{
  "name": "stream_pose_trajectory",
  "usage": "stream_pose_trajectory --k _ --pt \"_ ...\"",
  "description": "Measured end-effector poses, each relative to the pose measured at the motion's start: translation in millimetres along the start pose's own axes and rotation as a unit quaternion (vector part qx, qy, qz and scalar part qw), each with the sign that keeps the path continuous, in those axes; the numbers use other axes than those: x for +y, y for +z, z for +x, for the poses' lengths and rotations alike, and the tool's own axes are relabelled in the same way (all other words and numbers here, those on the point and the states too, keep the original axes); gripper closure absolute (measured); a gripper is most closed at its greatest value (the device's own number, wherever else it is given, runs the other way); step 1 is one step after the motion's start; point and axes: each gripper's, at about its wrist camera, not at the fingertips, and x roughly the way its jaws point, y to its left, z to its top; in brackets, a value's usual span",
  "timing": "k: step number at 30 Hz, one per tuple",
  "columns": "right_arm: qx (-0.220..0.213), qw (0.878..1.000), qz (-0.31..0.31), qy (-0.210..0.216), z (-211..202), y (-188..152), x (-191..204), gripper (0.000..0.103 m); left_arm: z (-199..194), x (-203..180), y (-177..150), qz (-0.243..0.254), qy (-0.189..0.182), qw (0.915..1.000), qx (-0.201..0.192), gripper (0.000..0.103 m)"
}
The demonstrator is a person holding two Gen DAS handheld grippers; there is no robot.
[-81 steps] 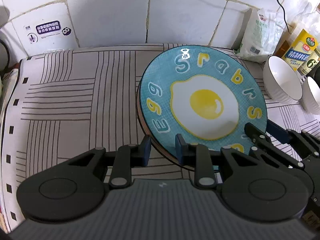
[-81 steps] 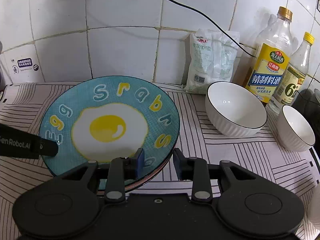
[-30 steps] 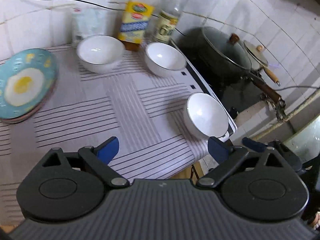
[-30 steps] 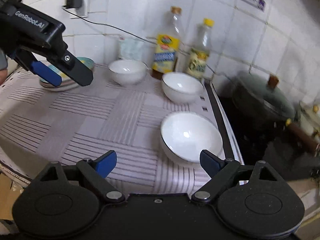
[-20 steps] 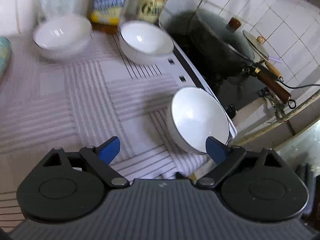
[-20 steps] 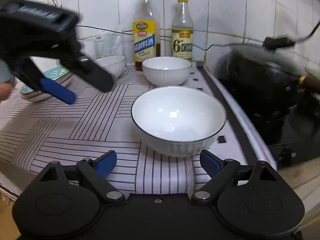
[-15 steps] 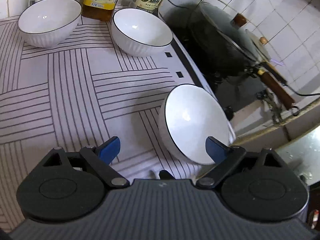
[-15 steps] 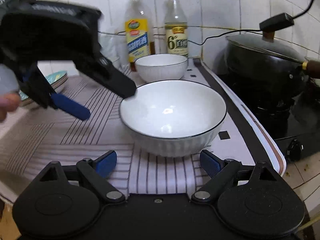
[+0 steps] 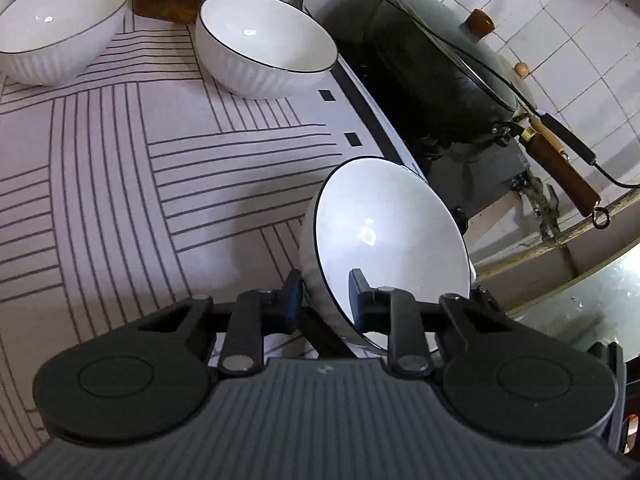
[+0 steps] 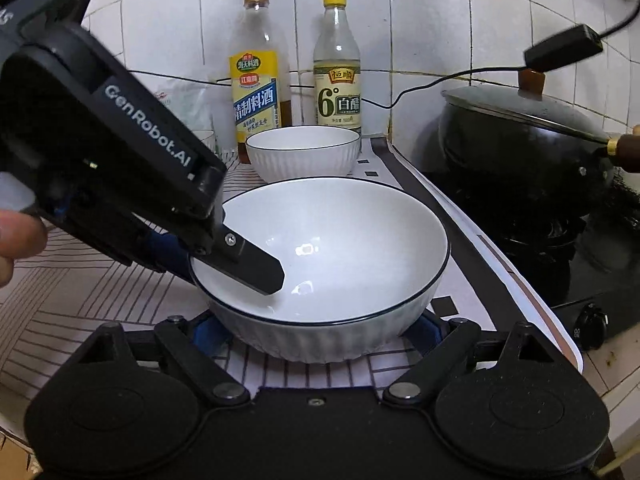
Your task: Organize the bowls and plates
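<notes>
The nearest white bowl (image 9: 392, 240) with a thin dark rim stands close to the cloth's right edge. My left gripper (image 9: 326, 300) is closing on its near wall, one finger outside and one inside, and the pads press on it. In the right wrist view the same bowl (image 10: 360, 248) lies between the wide-open fingers of my right gripper (image 10: 316, 336), which flank its base. The left gripper (image 10: 212, 264) reaches in from the left, with one finger (image 10: 256, 268) inside the bowl. Two more white bowls (image 9: 268, 40) (image 9: 60, 28) stand farther back.
A black wok (image 9: 440, 80) with a lid and wooden handle sits on the stove just right of the cloth. Two bottles (image 10: 256, 92) (image 10: 338, 80) stand against the tiled wall behind the bowls. A person's fingers (image 10: 16, 240) show at the left. The striped cloth (image 9: 120, 180) covers the counter.
Both grippers left the egg plate and swung right and down to the nearest bowl. The left jaws, wide before, have shut on its rim. The right jaws stayed wide and now straddle it.
</notes>
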Motion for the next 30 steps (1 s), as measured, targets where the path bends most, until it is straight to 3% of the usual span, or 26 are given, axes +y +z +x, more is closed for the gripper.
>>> stream_pose_trajectory --k 8,16,30 --pt "0.004 1.000 -0.029 0.008 -3.6 19.5 23.1 0.011 -28.7 3.7 2.1 0.005 0.020 0.9998 0.003 0.080" --pt "-0.013 0.997 -0.066 0.043 -12.6 37.9 47.9 0.011 -69.1 10.6 0.9 -0.007 0.046 0.9989 -0.005 0.080" --pt "-0.015 0.989 -0.114 0.095 -40.3 45.7 99.0 0.011 -129.2 34.1 -26.2 -0.031 0.079 0.9963 -0.017 0.079"
